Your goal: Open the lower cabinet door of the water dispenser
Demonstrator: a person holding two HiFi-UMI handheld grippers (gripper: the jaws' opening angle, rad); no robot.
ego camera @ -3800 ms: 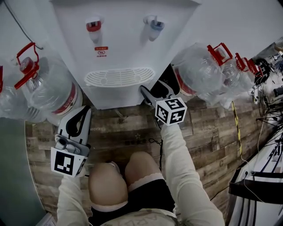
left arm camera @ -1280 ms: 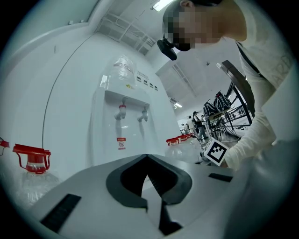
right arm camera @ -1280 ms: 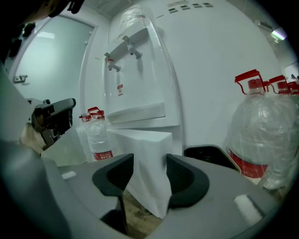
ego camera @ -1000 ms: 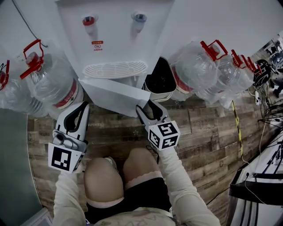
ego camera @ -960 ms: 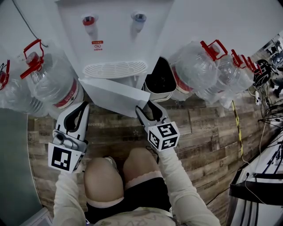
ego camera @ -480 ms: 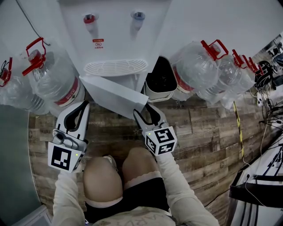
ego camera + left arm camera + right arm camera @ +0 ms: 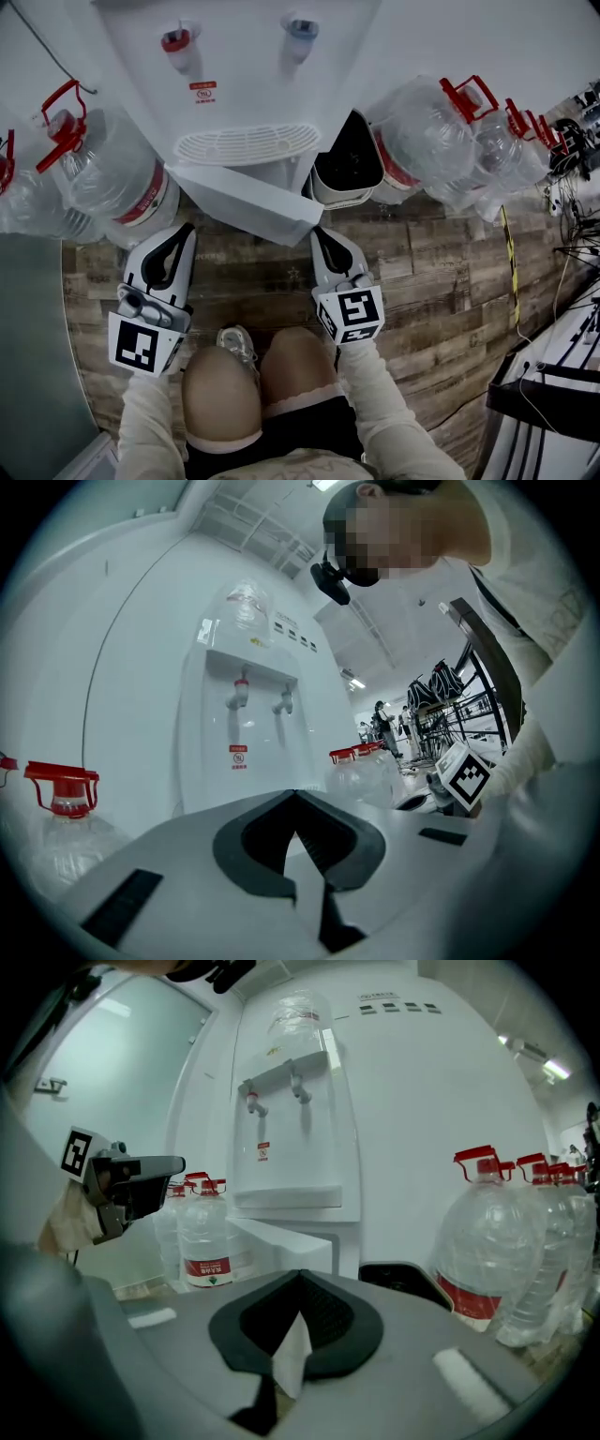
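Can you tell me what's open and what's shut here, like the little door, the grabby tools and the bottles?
Cabinet door: open, swung partway out.
Right gripper: jaws shut, empty, just by the door's edge.
Left gripper: jaws shut, empty, away from the door.
Water bottles: upright, red caps on.
Bin: upright, no lid.

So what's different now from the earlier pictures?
The lower cabinet door, shut before, has swung open toward the person. The right gripper, open at the door's edge a second ago, has closed its jaws on nothing. The left gripper stayed put, shut.
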